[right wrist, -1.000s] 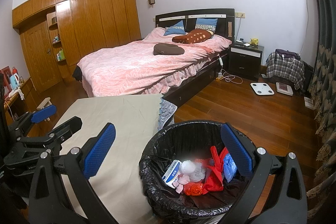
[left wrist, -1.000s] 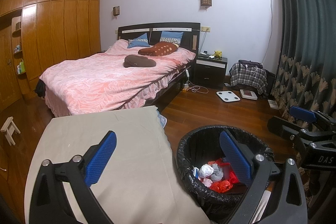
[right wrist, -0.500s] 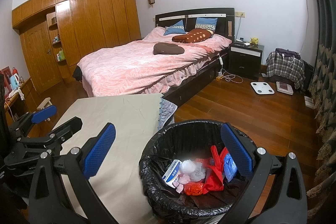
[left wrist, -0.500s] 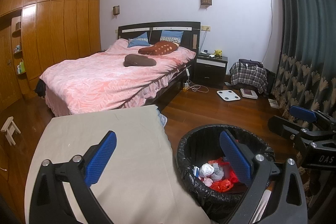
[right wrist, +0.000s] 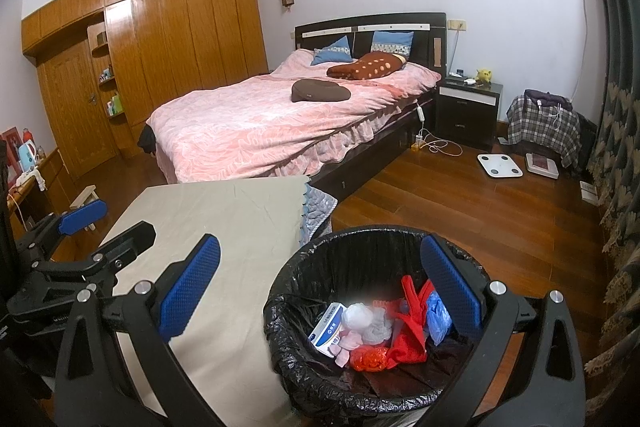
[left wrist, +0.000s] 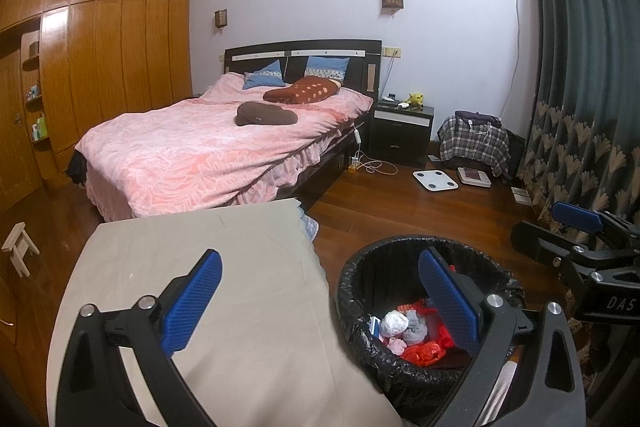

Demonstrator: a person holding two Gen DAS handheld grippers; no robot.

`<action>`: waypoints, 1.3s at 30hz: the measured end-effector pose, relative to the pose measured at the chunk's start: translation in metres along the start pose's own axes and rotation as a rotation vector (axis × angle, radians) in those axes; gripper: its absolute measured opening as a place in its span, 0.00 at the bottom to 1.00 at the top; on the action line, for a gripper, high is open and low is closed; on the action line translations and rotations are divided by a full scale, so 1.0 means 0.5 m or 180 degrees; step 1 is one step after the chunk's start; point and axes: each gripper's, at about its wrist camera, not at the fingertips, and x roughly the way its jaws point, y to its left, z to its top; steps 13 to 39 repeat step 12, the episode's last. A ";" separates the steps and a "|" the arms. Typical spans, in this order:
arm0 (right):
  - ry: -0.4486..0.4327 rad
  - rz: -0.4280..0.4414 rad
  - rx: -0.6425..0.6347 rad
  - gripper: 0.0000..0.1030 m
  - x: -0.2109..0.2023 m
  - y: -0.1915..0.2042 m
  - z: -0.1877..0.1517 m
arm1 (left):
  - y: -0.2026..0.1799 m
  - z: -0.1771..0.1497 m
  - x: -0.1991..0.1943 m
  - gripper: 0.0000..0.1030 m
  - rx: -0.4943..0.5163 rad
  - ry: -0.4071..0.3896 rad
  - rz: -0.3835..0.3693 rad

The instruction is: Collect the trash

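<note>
Both grippers' jaws apart, empty; bin (right wrist: 304,359) holds red bag (right wrist: 404,343), box (right wrist: 329,329), tissues (right wrist: 356,317).

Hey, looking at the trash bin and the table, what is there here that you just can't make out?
- Bin bottom: both views, buried under trash and liner folds.
- White wad: right view, blurred.
- Box print: right view, too small.
- Table near edge: both views, cut off by frame and fingers.

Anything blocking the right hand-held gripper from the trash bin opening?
Nothing visible. The right hand-held gripper is open and empty above the bin; the bin's mouth is uncovered, with trash at the bottom.
</note>
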 end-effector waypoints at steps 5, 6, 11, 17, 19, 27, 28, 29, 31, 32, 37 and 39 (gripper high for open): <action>0.0001 0.0000 0.0007 0.95 0.000 -0.002 0.000 | -0.001 0.001 0.002 0.94 0.0001 0.0004 0.0007; 0.0000 0.0001 0.0007 0.95 0.000 -0.003 0.000 | -0.001 0.001 0.002 0.94 0.0000 0.0006 0.0007; 0.0003 0.0000 0.0005 0.95 -0.001 -0.003 0.001 | 0.001 -0.008 0.005 0.94 -0.0002 0.0018 0.0008; 0.0005 0.0001 0.0006 0.95 0.001 -0.002 -0.001 | 0.001 -0.008 0.005 0.94 -0.0001 0.0017 0.0008; 0.0005 0.0001 0.0006 0.95 0.001 -0.002 -0.001 | 0.001 -0.008 0.005 0.94 -0.0001 0.0017 0.0008; 0.0005 0.0001 0.0006 0.95 0.001 -0.002 -0.001 | 0.001 -0.008 0.005 0.94 -0.0001 0.0017 0.0008; 0.0005 0.0001 0.0006 0.95 0.001 -0.002 -0.001 | 0.001 -0.008 0.005 0.94 -0.0001 0.0017 0.0008; 0.0005 0.0001 0.0006 0.95 0.001 -0.002 -0.001 | 0.001 -0.008 0.005 0.94 -0.0001 0.0017 0.0008; 0.0005 0.0001 0.0006 0.95 0.001 -0.002 -0.001 | 0.001 -0.008 0.005 0.94 -0.0001 0.0017 0.0008; 0.0005 0.0001 0.0006 0.95 0.001 -0.002 -0.001 | 0.001 -0.008 0.005 0.94 -0.0001 0.0017 0.0008; 0.0005 0.0001 0.0006 0.95 0.001 -0.002 -0.001 | 0.001 -0.008 0.005 0.94 -0.0001 0.0017 0.0008; 0.0005 0.0001 0.0006 0.95 0.001 -0.002 -0.001 | 0.001 -0.008 0.005 0.94 -0.0001 0.0017 0.0008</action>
